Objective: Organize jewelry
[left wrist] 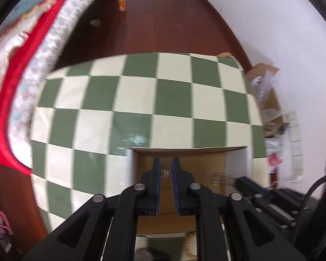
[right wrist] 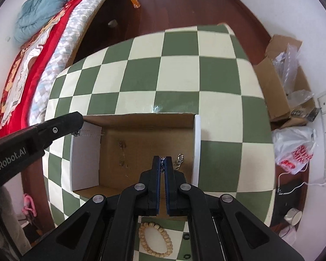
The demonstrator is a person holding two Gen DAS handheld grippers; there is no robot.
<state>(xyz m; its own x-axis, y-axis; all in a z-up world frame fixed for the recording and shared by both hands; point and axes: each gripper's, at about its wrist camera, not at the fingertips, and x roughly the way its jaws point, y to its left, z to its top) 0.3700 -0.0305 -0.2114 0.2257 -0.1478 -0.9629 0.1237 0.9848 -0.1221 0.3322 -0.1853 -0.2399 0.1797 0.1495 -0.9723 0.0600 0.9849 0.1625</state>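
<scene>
An open cardboard box with white side flaps sits on the green and cream checkered table. My right gripper is shut on a silver chain above the box floor. The chain's free end lies on the box floor to the right. My left gripper is over the same box, jaws slightly apart, with a small silver piece between the fingers; it also shows in the right wrist view at the box's left flap. A wooden bead bracelet lies on the table near me.
A bed with red and blue covers runs along the left. Cardboard and plastic bags lie on the floor at right. An orange bottle stands on the floor at the back. Two small black rings lie beside the bracelet.
</scene>
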